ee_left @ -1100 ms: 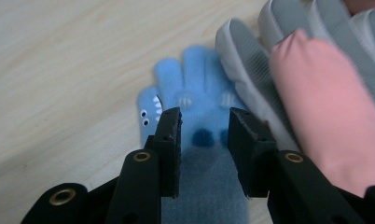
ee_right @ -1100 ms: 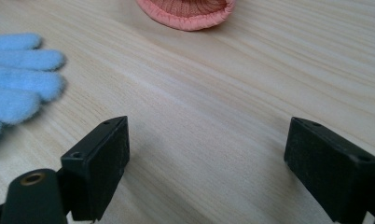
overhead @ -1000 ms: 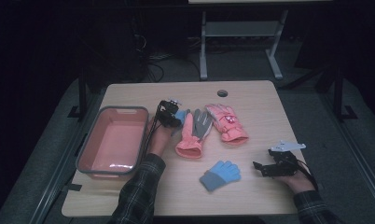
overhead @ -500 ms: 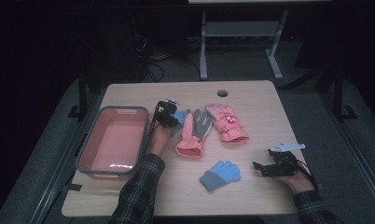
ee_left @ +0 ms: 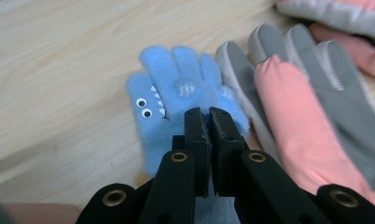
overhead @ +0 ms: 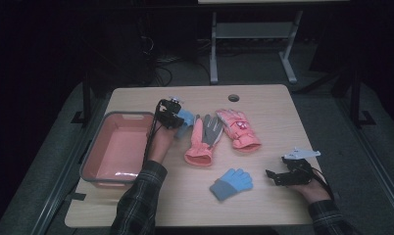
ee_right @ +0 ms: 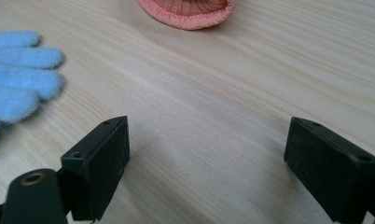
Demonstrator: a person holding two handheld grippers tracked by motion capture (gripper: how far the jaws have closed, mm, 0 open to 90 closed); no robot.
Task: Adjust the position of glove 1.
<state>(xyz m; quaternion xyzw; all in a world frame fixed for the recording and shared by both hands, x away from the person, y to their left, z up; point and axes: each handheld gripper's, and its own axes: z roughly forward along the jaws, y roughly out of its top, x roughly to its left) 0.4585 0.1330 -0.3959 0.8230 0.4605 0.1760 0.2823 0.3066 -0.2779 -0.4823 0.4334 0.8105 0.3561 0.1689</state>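
Blue fleece glove (ee_left: 181, 100): googly eyes, white teeth, pinched by clamped left gripper (ee_left: 209, 113); right gripper (ee_right: 206, 163) wide, empty.

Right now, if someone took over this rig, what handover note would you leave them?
Left gripper: shut on the blue monster glove, pinching its fabric, beside the pink bin.
Right gripper: open, holding nothing, low over the table at its near right.
Second blue glove lies near the front edge; two pink-and-grey gloves lie mid-table.
Done: one glove gripped. Nothing in the bin.
Left: probably drop this glove into the bin, then the other three.
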